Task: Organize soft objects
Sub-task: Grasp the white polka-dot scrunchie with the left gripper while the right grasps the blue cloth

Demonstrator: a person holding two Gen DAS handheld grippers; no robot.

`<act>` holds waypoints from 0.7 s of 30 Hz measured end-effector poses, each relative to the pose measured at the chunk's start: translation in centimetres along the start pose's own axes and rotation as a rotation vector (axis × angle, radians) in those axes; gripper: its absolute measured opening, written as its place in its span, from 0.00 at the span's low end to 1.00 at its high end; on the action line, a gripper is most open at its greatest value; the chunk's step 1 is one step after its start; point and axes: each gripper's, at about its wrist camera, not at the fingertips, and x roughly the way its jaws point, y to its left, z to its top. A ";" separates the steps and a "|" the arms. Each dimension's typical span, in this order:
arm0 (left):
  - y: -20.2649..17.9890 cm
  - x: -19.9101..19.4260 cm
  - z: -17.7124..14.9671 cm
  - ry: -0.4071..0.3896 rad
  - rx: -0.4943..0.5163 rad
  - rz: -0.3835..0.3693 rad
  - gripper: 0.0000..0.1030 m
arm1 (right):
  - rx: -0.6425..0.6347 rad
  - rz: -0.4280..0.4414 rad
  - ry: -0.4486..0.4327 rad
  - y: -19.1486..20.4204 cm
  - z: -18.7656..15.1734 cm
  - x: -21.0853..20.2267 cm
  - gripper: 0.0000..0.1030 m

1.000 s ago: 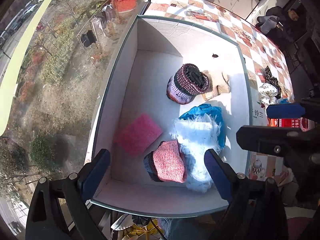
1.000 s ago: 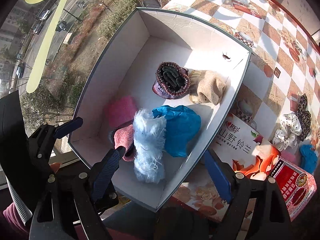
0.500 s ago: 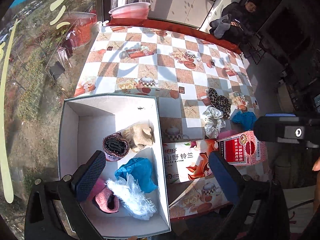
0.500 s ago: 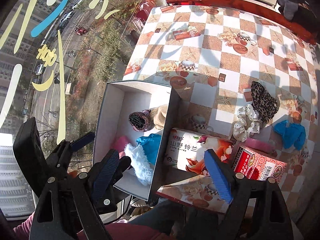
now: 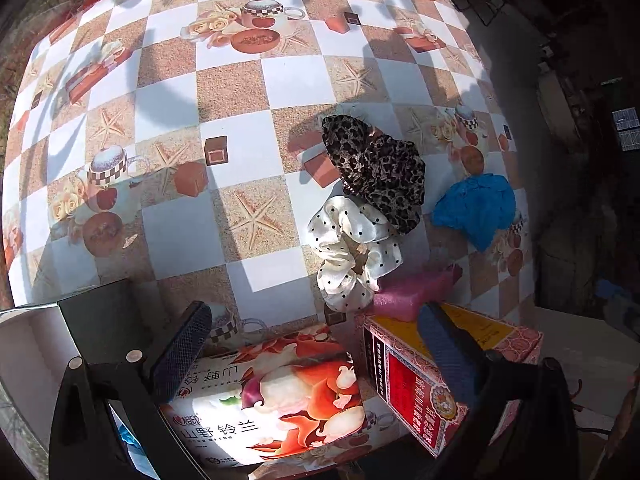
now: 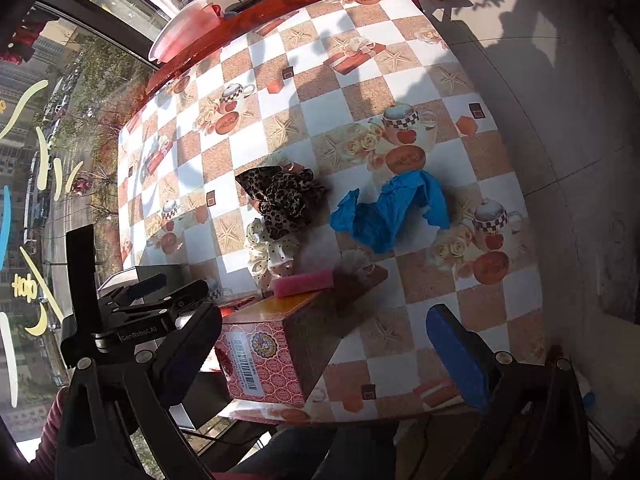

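Both grippers empty: left gripper (image 5: pixel 312 344) spread wide; right gripper (image 6: pixel 324 344) jaws opening, nothing between. Blue cloth (image 6: pixel 394 210) lies crumpled near the counter's (image 6: pixel 424 80) right edge; judged light, limp, non-fragile; best pinched at its bunched middle ridge.

Desk (image 5: pixel 256 92) w/ glossy smooth checkered oilcloth. Leopard scrunchie (image 5: pixel 380 168): thin matt cloth. Polka-dot scrunchie (image 5: pixel 348 240): shiny satin-like cloth. Blue cloth (image 6: pixel 388 212): crumpled, matt. Pink sponge (image 6: pixel 304 282): rough, porous foam. Red box (image 6: pixel 272 356) & tissue pack (image 5: pixel 272 404): printed cardboard vs glossy plastic wrap.
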 end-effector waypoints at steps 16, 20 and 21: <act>-2.5 9.3 4.0 0.217 0.072 0.127 1.00 | -0.058 -0.177 0.048 -4.3 6.6 11.6 1.00; -1.4 10.0 4.0 0.210 0.051 0.170 1.00 | -0.110 -0.195 0.080 -3.2 7.8 14.6 1.00; -1.0 10.0 4.1 0.208 0.034 0.172 1.00 | -0.134 -0.216 0.089 -2.9 7.8 15.4 1.00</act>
